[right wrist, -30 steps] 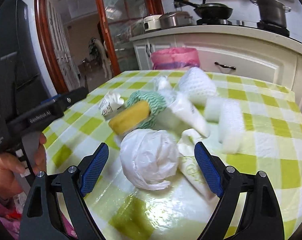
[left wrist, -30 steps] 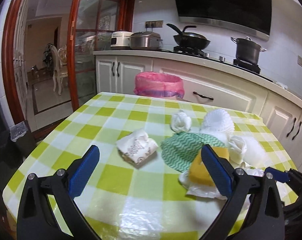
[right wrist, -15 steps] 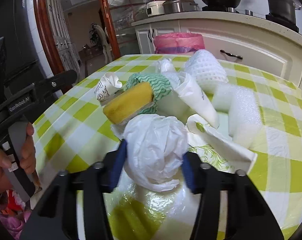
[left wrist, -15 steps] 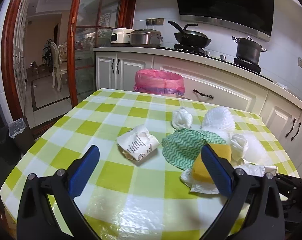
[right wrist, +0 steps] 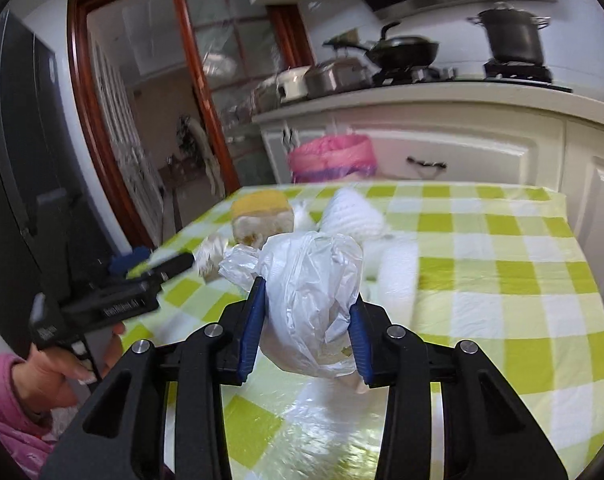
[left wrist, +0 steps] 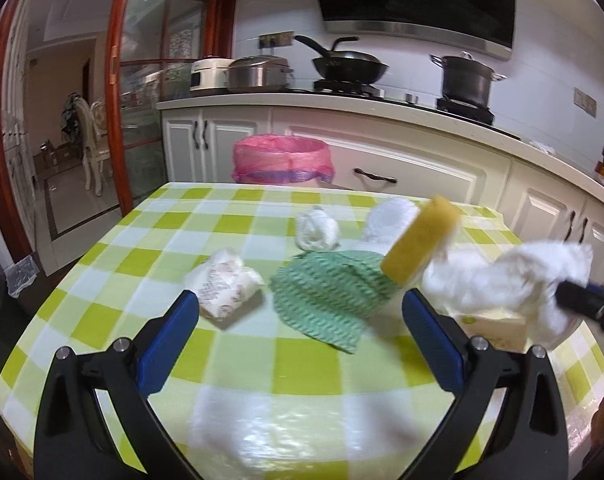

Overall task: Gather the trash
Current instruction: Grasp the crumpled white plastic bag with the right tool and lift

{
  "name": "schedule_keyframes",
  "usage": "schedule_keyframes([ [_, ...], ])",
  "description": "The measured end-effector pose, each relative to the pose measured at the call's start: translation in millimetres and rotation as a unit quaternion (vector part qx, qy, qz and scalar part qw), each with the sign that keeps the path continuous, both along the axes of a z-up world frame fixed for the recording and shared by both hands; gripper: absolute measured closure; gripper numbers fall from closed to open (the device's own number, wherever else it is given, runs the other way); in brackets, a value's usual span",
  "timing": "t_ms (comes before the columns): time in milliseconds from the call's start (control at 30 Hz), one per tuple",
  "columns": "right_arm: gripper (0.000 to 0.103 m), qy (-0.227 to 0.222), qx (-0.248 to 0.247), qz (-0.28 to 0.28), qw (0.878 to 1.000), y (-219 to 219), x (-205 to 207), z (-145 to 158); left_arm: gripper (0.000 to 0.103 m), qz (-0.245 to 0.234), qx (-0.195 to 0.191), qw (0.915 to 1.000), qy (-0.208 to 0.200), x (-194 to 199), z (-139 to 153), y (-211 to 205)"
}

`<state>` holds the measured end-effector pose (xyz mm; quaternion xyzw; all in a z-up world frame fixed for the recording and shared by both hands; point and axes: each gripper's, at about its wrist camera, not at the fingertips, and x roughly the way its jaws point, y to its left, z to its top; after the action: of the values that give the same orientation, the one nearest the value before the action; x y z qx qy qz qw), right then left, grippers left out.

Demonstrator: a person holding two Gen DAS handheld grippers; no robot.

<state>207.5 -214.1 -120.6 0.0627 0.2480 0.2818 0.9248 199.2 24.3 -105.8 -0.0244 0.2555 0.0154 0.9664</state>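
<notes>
Right tongs (right wrist: 308,320) clenched on white bag (right wrist: 314,300), lifted above bench (right wrist: 502,280). Left tongs (left wrist: 299,332) spread wide, nothing gripped, wrapper (left wrist: 223,288) and green cloth (left wrist: 330,292) just ahead between tips.

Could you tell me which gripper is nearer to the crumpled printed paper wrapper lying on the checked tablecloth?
Left. The open left gripper hovers right before the crumpled printed paper wrapper, which lies by its left fingertip. The right gripper is off beyond the pile, shut on a white plastic bag.
</notes>
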Motion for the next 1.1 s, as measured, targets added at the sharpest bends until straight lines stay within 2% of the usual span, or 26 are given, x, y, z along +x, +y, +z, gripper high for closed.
schedule_keyframes([
  [133, 0.065, -0.001, 0.006, 0.002, 1.000, -21.4, -3.5, 3.3, 0.005, -0.019, 0.011, 0.9998, 0.000, 3.6, -0.2, -20.8],
  [333, 0.065, 0.020, 0.041, -0.046, 0.998, -61.2, -4.7, -8.2, 0.005, -0.044, 0.023, 0.9987, 0.007, 6.9, -4.3, -43.5],
  [433, 0.065, 0.025, 0.040, -0.065, 0.997, -73.7, -2.7, -13.9, 0.005, -0.053, 0.030, 0.9981, 0.009, 11.8, -6.1, -51.7],
  [667, 0.065, 0.023, 0.045, -0.085, 0.995, -86.1, -0.1, -17.0, 0.006, -0.079, 0.006, 0.9967, 0.015, 23.3, -12.2, -76.6],
  [733, 0.065, 0.022, 0.045, -0.091, 0.995, -91.1, -1.5, -17.6, 0.006, -0.078, 0.013, 0.9967, 0.017, 25.0, -17.8, -92.0],
  [867, 0.065, 0.024, 0.047, -0.103, 0.993, -104.3, -4.3, -19.8, 0.006, -0.064, 0.001, 0.9975, 0.028, 29.4, -26.5, -113.8],
  [1000, 0.065, 0.023, 0.043, -0.106, 0.993, -116.6, -10.4, -18.9, 0.005, -0.038, -0.010, 0.9989, 0.026, 37.3, -23.5, -130.5],
  [1100, 0.065, 0.017, 0.038, -0.106, 0.993, -121.8, -14.8, -15.2, 0.005, -0.025, -0.003, 0.9994, 0.025, 45.1, -21.7, -141.9],
])
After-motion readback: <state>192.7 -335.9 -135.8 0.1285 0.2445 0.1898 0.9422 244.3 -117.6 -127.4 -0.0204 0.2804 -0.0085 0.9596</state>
